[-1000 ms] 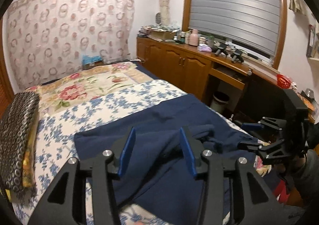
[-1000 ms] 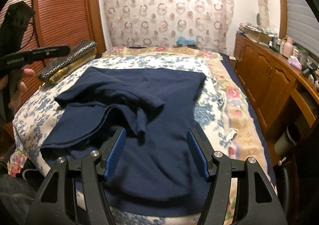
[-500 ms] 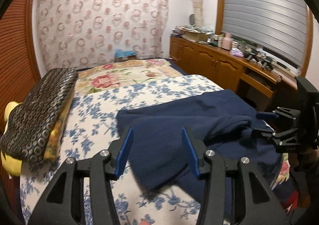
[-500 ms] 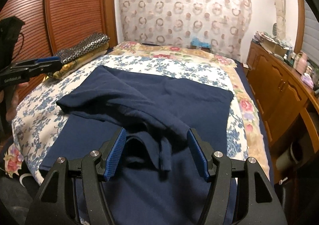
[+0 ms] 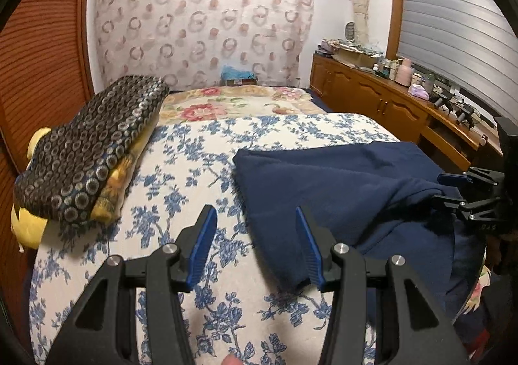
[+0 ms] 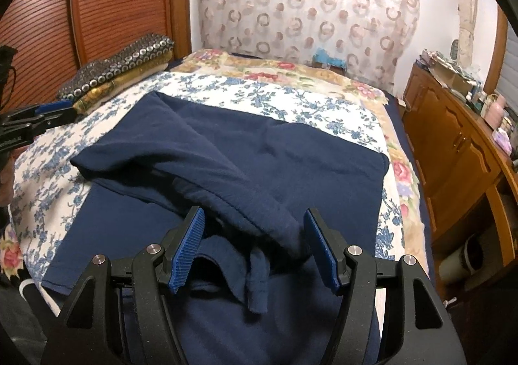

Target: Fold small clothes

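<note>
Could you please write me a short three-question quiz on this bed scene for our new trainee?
1. True or false: the left tongs are shut on the navy garment.
2. What lies between the open fingers of the right tongs? A) a bunched fold of the garment B) the patterned cushion C) bare bedspread
3. Fill in: the garment lies on the blue floral ____.

Key:
1. False; they are open, and only the right fingertip overlaps the cloth's edge in the image.
2. A.
3. Bedspread.
</note>
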Demonstrator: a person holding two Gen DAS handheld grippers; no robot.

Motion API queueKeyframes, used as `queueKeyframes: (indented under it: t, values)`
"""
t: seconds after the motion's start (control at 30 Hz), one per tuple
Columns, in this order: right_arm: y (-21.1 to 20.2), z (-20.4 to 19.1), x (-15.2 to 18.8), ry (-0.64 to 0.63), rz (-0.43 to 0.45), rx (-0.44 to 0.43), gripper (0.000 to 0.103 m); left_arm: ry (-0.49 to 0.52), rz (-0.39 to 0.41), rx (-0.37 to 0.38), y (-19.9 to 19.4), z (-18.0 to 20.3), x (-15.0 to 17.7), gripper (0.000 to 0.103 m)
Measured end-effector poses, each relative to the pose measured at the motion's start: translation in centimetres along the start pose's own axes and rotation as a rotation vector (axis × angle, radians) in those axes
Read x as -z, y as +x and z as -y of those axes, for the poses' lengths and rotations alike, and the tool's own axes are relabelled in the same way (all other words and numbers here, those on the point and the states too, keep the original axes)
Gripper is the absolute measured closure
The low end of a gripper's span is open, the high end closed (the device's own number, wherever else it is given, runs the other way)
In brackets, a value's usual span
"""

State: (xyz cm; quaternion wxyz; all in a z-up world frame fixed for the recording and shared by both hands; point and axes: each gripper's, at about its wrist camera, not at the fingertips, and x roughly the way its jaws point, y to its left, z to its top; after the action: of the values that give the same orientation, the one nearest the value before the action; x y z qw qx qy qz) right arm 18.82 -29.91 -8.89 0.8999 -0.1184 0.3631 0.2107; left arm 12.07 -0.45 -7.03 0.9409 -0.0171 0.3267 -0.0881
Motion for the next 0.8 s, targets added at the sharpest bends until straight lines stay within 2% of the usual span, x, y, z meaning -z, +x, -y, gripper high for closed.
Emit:
queueKeyframes:
  t: [0.13, 0.4, 0.5, 0.7, 0.8]
  values:
    - [0.6, 0.0, -0.1, 0.0, -0.015, -0.014, 0.034, -0.003, -0.011, 0.006, 0.2, -0.3, 0.4, 0.054]
    - [0.7, -1.0, -0.6, -0.047, -0.036, -0.044, 0.033, 0.003, -0.015, 0.025, -0.1, -0.3, 0.9, 0.054]
    - [1.0, -1.4, -0.7, -0.084, -0.049, -0.027, 0.033, 0.018, -0.015, 0.036, -0.2, 0.2, 1.0, 0.054]
    - [3.4, -1.2, -1.0, -0.136, -0.14, 0.005, 0.033, 0.04, -0.027, 0.061, 0.1, 1.1, 1.3, 0.054]
    - [4.1, -0.7, -1.0, -0.126, -0.167, -0.01, 0.036, 0.047, -0.029, 0.068, 0.1, 1.3, 1.4, 0.054]
